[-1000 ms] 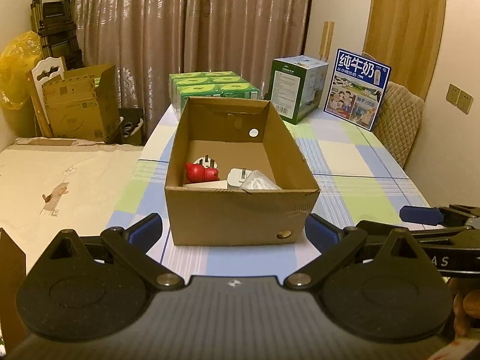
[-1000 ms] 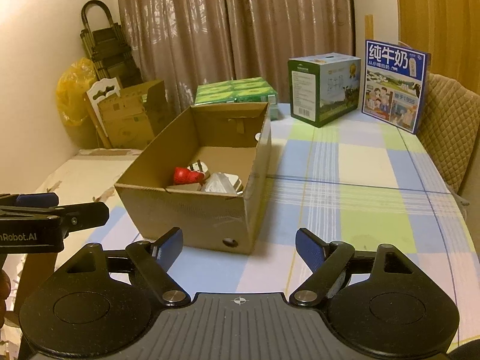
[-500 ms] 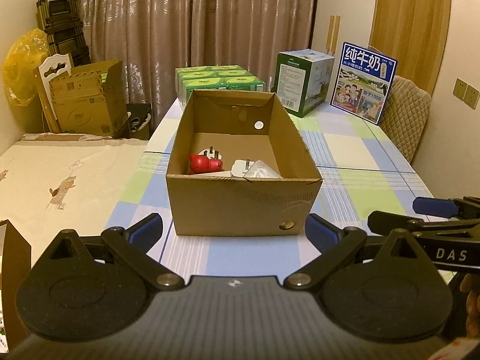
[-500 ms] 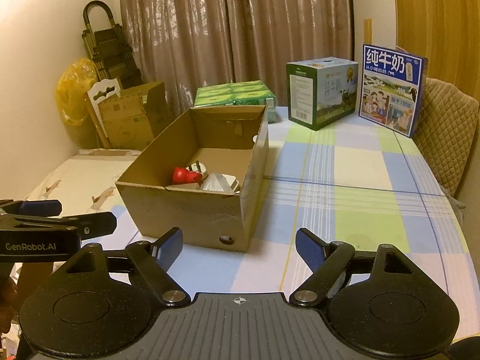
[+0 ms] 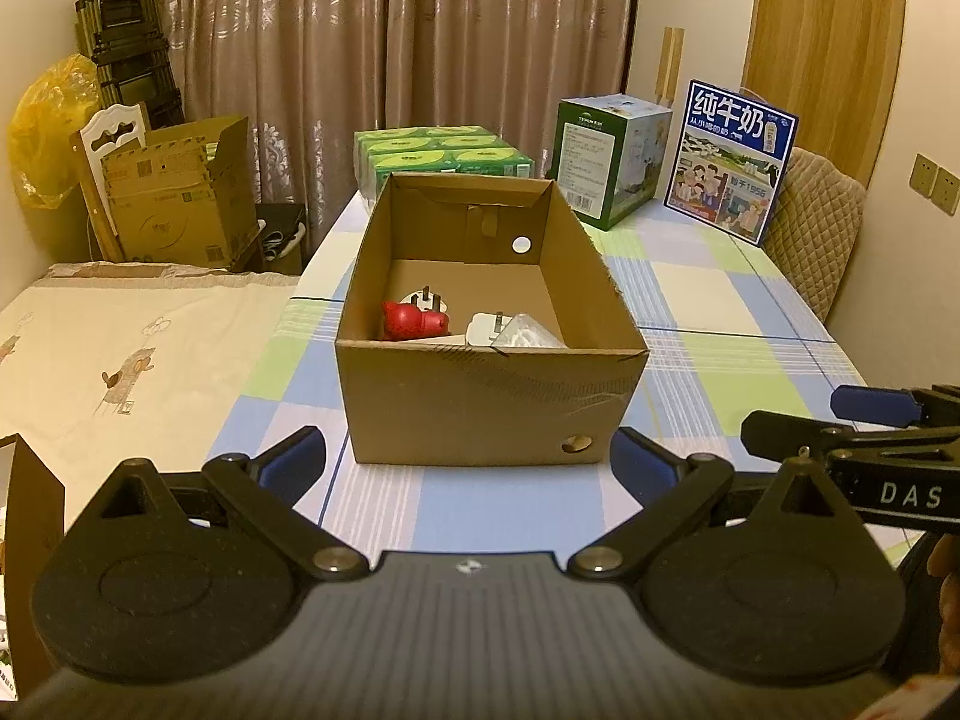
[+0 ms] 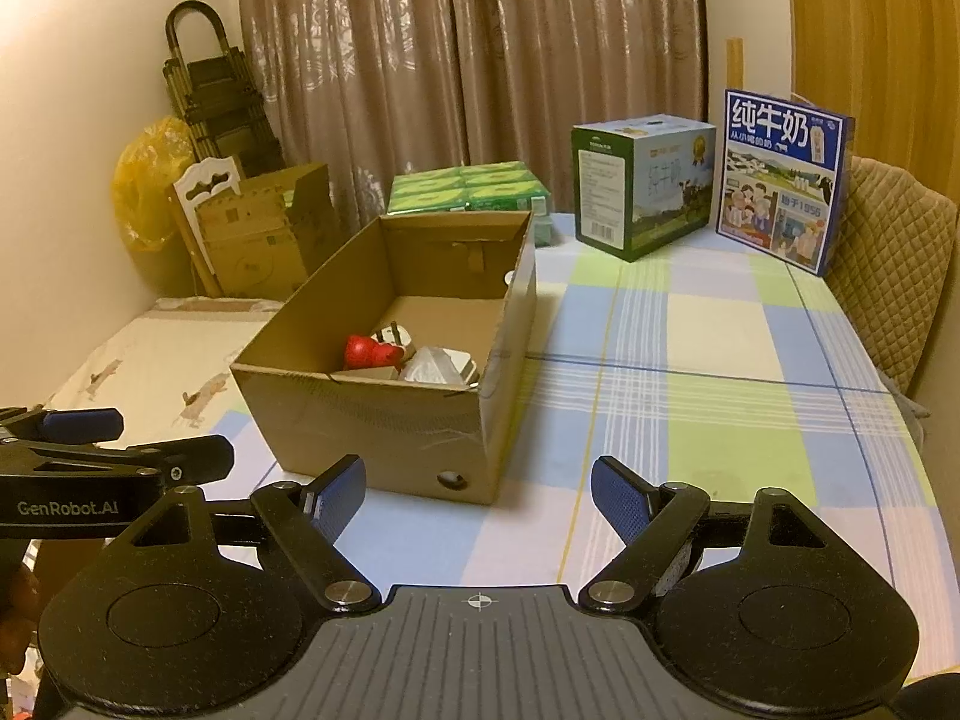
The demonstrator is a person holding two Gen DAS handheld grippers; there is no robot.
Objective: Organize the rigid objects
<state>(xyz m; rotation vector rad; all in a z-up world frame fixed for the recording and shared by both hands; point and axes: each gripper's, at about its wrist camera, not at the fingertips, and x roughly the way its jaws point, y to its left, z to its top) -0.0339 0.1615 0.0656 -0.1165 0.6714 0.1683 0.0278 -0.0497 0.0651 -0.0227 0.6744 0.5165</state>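
My left gripper and right gripper both hung near the table's front edge, fingers spread wide and holding nothing. The open cardboard box sat ahead on the checked cloth, with the red toy and white plugs lying inside it.

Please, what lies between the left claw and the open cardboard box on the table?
Nothing: in the left wrist view only bare checked tablecloth lies between the left claw and the cardboard box. Both jaws stand open and empty.
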